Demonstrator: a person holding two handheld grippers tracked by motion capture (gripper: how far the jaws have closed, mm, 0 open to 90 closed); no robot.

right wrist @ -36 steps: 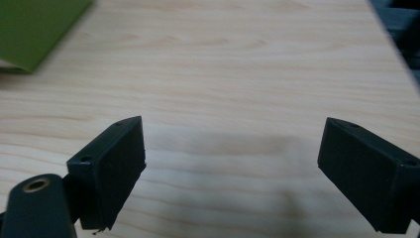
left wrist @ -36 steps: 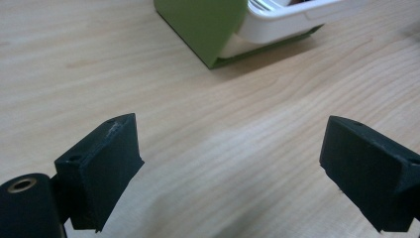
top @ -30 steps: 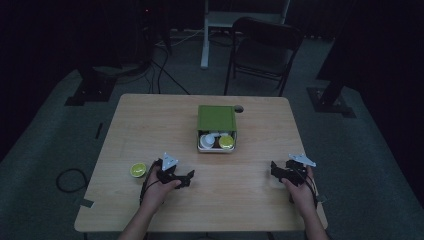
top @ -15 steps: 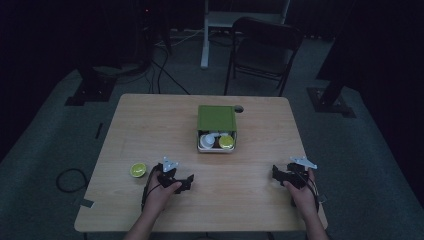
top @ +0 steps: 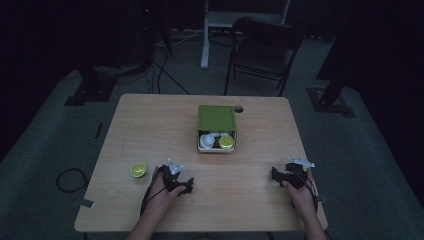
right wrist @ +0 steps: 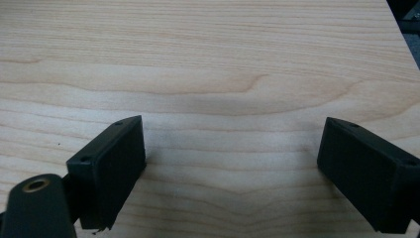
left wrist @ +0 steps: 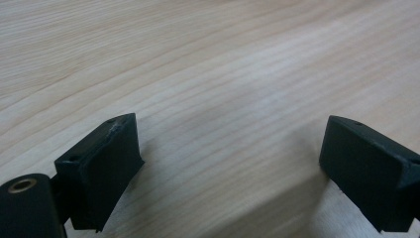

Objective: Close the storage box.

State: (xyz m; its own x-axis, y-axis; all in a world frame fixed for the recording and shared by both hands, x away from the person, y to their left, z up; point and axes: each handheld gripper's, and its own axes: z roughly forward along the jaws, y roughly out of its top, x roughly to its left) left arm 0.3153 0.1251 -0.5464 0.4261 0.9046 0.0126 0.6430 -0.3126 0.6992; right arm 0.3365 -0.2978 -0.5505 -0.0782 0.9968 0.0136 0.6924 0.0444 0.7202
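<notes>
Both grippers' jaws gape over bare table (top: 150, 125); high view adds box (top: 216, 128)

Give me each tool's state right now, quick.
Left tool: open, jaws wide apart, nothing between them, bare table below.
Right tool: open, jaws wide apart, holding nothing, over bare wood.

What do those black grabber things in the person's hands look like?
Each hand holds a black gripper. The left gripper and the right gripper both carry a pale grey three-cornered plate on top and trail a thin dark cable. Up close, the jaws are chunky black blocks with flat faces, and a brass-ringed hole sits at the lower left. No sleeves show.
</notes>
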